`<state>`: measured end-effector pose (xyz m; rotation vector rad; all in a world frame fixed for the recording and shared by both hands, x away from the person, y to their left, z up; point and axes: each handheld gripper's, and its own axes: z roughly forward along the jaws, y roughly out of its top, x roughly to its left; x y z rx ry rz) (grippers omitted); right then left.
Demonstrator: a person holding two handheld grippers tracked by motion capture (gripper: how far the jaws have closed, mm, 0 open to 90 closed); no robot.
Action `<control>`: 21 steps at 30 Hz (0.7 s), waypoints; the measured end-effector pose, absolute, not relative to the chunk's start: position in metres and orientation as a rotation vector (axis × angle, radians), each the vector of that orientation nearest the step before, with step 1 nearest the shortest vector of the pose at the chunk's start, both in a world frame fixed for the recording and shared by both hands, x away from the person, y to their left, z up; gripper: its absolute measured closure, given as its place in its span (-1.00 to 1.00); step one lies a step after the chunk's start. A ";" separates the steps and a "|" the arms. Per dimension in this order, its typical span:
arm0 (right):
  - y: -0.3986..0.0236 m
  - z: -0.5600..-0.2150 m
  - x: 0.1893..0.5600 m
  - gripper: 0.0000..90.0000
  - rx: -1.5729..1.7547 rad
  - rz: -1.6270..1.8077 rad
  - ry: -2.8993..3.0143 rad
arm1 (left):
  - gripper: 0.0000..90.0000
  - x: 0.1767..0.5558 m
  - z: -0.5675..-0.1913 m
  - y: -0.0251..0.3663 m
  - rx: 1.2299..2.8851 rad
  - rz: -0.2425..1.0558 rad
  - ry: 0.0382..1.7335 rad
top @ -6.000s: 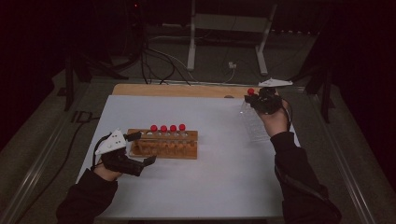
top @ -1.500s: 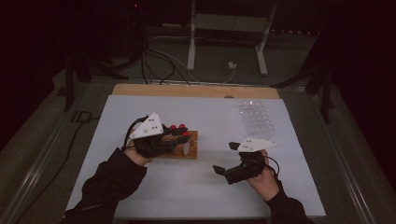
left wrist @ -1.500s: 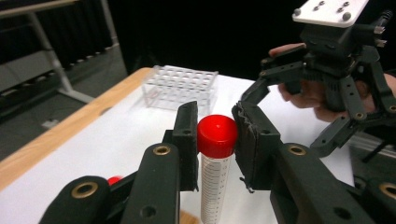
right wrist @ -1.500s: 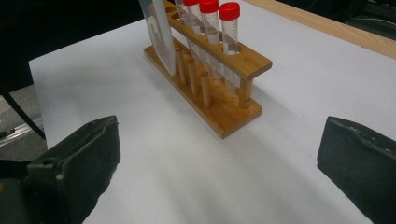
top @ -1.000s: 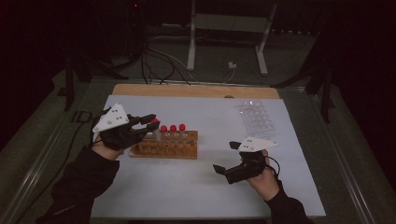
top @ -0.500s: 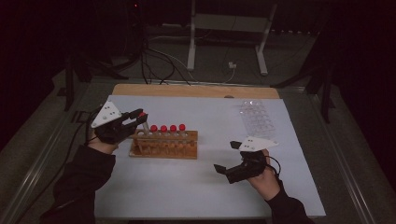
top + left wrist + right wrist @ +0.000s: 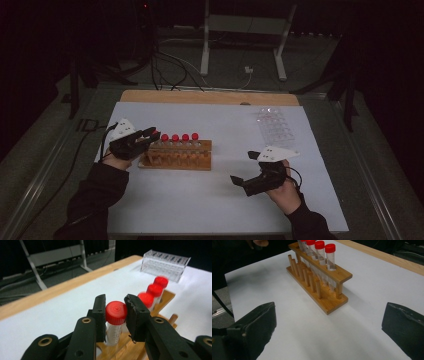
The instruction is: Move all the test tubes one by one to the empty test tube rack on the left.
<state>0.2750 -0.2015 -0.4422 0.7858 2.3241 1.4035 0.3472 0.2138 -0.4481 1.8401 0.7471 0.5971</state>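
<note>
While the left gripper [image 7: 115, 315] clamps the red cap of a tube [image 7: 115, 322] between its two black jaws, we note the tube stands upright with its lower end at the first hole of the wooden rack [image 7: 176, 156]. Three more red-capped tubes [image 7: 154, 291] line up beyond the jaws, along the same top rail. We judge the step in hand to be seating this tube in the end slot; whether its tip has bottomed out is hard to tell, since the jaws hide the hole.

The right gripper [image 7: 246, 181] hovers over the white table [image 7: 200, 200] with jaws spread wide and nothing between them, well apart from the rack, which lies ahead of it. A clear plastic rack [image 7: 274, 126] sits farther off.

Next move, as we judge it: lower straight down until the tube rests, then part the jaws and lift clear without tipping the tube beside it.
</note>
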 end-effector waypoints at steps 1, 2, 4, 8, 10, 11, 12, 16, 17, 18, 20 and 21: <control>-0.202 -0.442 0.275 -1.00 0.786 1.404 2.322 | 0.59 0.348 -0.451 0.213 1.852 0.597 0.751; -0.202 -0.442 0.275 -1.00 0.787 1.406 2.322 | 0.59 0.348 -0.452 0.213 1.863 0.599 0.751; -0.202 -0.442 0.275 -1.00 0.790 1.403 2.322 | 0.59 0.348 -0.454 0.212 1.881 0.601 0.752; -0.202 -0.442 0.275 -1.00 0.794 1.400 2.323 | 0.59 0.348 -0.452 0.212 1.893 0.597 0.756; -0.202 -0.442 0.275 -1.00 0.789 1.402 2.327 | 0.54 0.347 -0.450 0.214 1.883 0.575 0.756; -0.202 -0.442 0.275 -1.00 0.788 1.401 2.327 | 0.36 0.346 -0.448 0.215 1.875 0.569 0.752; -0.202 -0.442 0.275 -1.00 0.787 1.401 2.329 | 0.27 0.344 -0.446 0.217 1.871 0.575 0.756; -0.203 -0.441 0.275 -1.00 0.789 1.400 2.322 | -0.21 0.330 -0.441 0.226 1.852 0.545 0.753; -0.204 -0.441 0.275 -1.00 0.789 1.399 2.321 | -0.29 0.327 -0.441 0.227 1.852 0.544 0.752; -0.204 -0.441 0.275 -1.00 0.791 1.401 2.320 | -0.39 0.321 -0.441 0.228 1.853 0.537 0.752; -0.204 -0.441 0.275 -1.00 0.792 1.403 2.317 | -0.59 0.312 -0.444 0.228 1.863 0.502 0.738; -0.205 -0.441 0.275 -1.00 0.793 1.403 2.318 | -0.64 0.307 -0.446 0.228 1.868 0.484 0.723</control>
